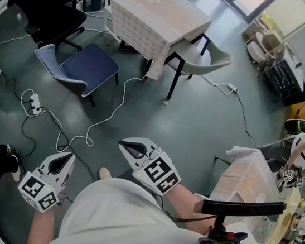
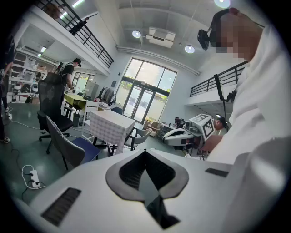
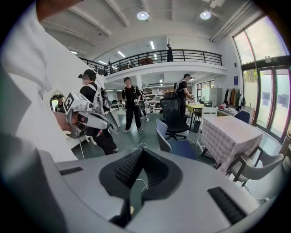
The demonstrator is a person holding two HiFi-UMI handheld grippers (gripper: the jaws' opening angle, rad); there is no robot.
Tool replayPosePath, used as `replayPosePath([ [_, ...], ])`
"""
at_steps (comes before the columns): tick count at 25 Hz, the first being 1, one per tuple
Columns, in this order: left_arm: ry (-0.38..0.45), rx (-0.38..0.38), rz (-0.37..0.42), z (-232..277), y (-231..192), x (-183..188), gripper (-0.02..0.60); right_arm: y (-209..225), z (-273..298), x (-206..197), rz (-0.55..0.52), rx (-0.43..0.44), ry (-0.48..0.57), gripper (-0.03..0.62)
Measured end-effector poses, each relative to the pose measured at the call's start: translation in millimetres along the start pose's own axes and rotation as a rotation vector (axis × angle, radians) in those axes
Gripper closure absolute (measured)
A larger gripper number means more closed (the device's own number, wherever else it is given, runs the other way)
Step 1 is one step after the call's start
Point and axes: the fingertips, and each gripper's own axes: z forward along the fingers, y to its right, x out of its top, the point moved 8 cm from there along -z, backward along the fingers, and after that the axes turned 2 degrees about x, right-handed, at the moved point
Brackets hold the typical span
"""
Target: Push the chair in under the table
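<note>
A table (image 1: 156,17) with a pale checked cloth stands far ahead. A blue-seated chair (image 1: 84,67) sits pulled out from it at the left, facing away at an angle. A grey chair (image 1: 198,54) stands partly under the table's right side. Both grippers hover close to my body, well short of either chair. My left gripper (image 1: 67,157) is shut and empty, as is my right gripper (image 1: 124,144). The left gripper view shows the table (image 2: 111,125) and blue chair (image 2: 68,148) beyond its shut tips (image 2: 145,152). In the right gripper view the blue chair (image 3: 177,145) stands left of the table (image 3: 227,134).
A black office chair (image 1: 50,8) stands left of the table. A power strip (image 1: 34,103) and white cables (image 1: 108,118) lie on the floor between me and the blue chair. A cardboard box (image 1: 249,177) is at my right. Several people stand in the background (image 3: 132,104).
</note>
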Motion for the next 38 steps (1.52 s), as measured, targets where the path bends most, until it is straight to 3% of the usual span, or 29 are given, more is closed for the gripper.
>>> replayPosePath([
  [4,0.009,0.046,-0.041,-9,-3,-6,0.571,-11,11,0,-0.013,0.036,0.002,0.580],
  [8,-0.015,0.035,-0.034,-1,-1,-6,0.571,-7,11,1,0.001,0.038,0.008,0.580],
  [17,-0.032,0.043,-0.049,80,-19,15,0.569,64,2,-10,-0.022,0.025,-0.017,0.569],
  [21,-0.029,0.116,-0.051,107,-25,39,0.568,104,-5,-2,-0.021,0.025,-0.009,0.460],
  [25,-0.008,0.212,-0.111,125,-48,53,0.538,141,-9,-6,-0.033,0.021,-0.008,0.448],
  [29,-0.006,0.293,-0.168,134,-79,58,0.501,167,2,-10,-0.022,0.043,-0.013,0.447],
  [32,-0.012,0.355,-0.218,133,-111,64,0.477,185,10,-4,-0.006,0.012,0.011,0.442],
  [38,-0.006,0.480,-0.315,138,-226,83,0.385,225,54,27,-0.012,-0.031,-0.015,0.414],
])
